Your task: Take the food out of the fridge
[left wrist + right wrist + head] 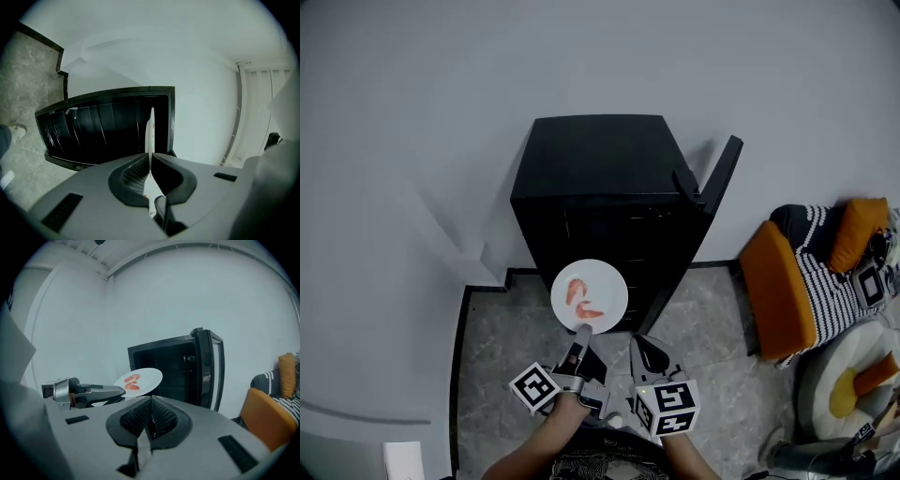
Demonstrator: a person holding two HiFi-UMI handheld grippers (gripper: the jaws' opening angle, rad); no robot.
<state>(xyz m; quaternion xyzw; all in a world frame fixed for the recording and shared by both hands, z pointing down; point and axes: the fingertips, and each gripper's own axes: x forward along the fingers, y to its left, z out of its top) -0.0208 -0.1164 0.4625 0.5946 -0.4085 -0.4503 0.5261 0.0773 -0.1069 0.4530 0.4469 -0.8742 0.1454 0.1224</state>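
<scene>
Nearby, fridge door (719,178) ajar, orange seat (778,291)

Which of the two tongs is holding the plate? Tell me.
The left tongs: they pinch the rim of the white plate carrying red food. The right tongs are shut on nothing.

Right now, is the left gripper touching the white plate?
Touching. The left gripper view shows the left gripper shut on the rim of the plate, seen edge-on.
</scene>
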